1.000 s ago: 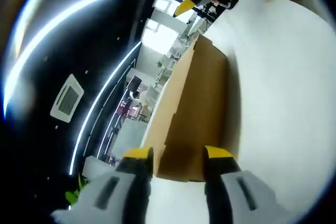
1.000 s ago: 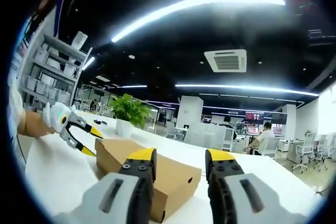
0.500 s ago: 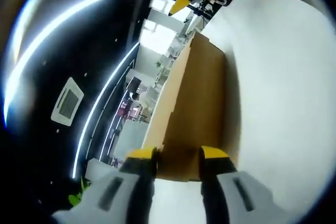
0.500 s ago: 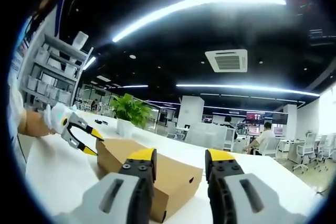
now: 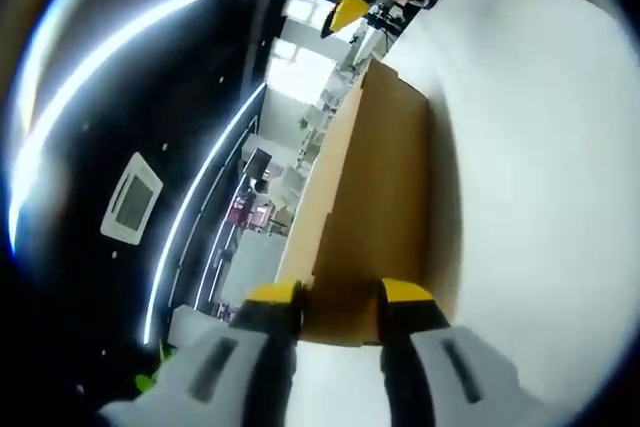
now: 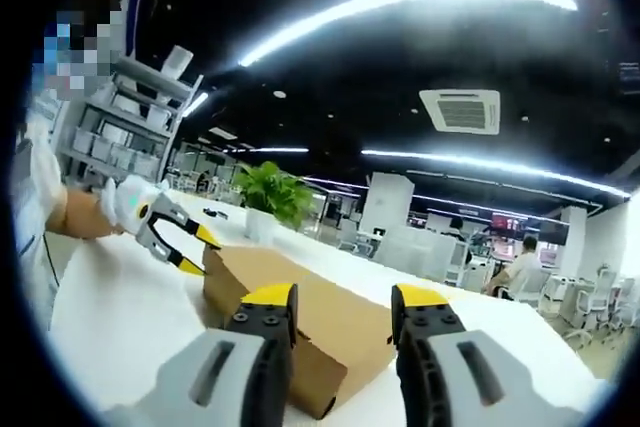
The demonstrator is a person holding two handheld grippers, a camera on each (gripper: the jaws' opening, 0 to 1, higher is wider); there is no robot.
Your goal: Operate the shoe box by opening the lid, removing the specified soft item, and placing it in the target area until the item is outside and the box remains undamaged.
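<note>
A shut brown cardboard shoe box (image 5: 375,207) lies on a white table (image 5: 540,177). My left gripper (image 5: 338,297) stands open at the box's near end, its yellow-tipped jaws just short of the cardboard. In the right gripper view the same box (image 6: 300,312) runs away from me. My right gripper (image 6: 345,297) is open above its near end, holding nothing. The left gripper (image 6: 185,242) shows at the box's far end, jaws apart, held by a hand. In the left gripper view the right gripper (image 5: 350,7) appears beyond the far end. The box's contents are hidden.
The white table (image 6: 120,307) spreads wide on both sides of the box. A potted plant (image 6: 272,192) stands behind the box. Shelving (image 6: 140,117) lines the far left. A seated person (image 6: 520,267) and office desks are far off at the right.
The left gripper's jaws have narrowed a little at the box end. The right gripper's camera has shifted, so the box looks larger and nearer. The box lies as before.
</note>
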